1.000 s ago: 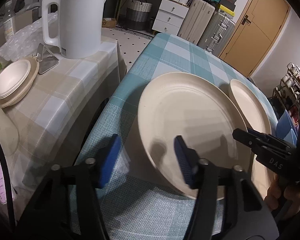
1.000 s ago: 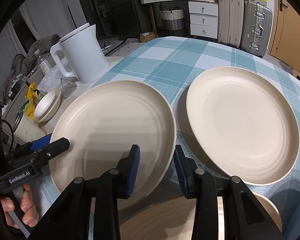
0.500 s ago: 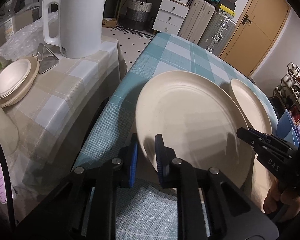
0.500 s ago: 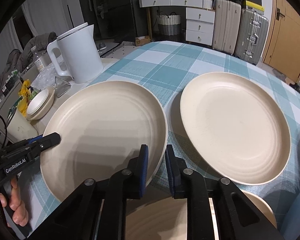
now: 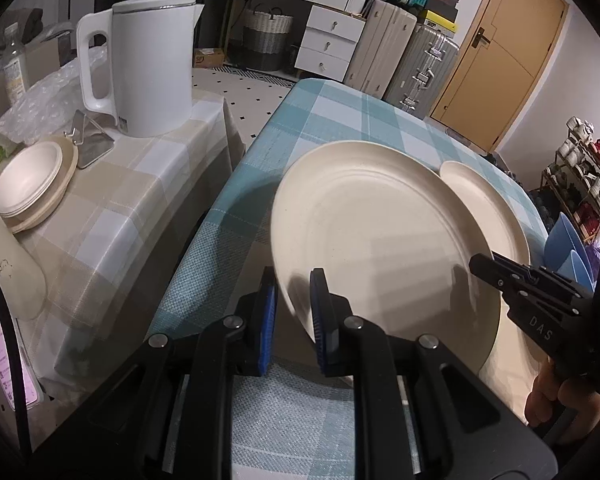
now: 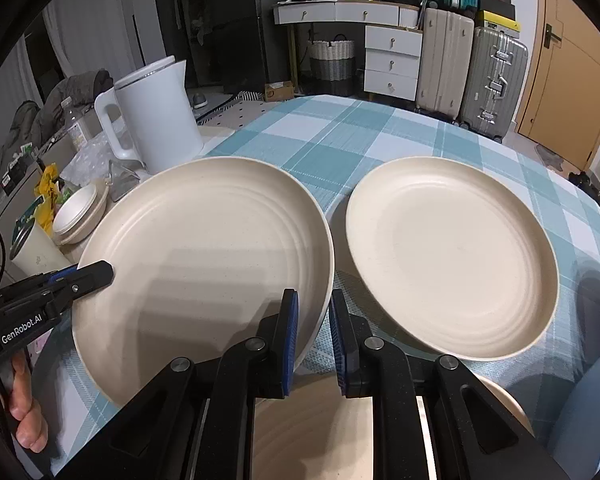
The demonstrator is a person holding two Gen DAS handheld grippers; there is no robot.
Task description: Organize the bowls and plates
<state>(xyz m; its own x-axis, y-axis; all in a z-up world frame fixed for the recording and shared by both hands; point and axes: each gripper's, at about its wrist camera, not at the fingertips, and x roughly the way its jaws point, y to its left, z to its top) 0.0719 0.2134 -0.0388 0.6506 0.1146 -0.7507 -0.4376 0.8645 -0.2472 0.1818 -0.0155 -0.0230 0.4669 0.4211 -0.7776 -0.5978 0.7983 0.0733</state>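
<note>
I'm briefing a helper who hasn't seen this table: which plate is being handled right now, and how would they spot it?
On the teal checked tablecloth lie two large cream plates side by side. It is the plate nearer the white kettle. Unlike the other plate, which lies untouched, the left gripper and the right gripper pinch its rim from opposite sides.

Dim indoor light, sharp fisheye views with dark curved corners.
Soft shadows fell across the near plate (image 6: 204, 264) and worktop (image 5: 228, 216); straight lines bent toward the edges.
</note>
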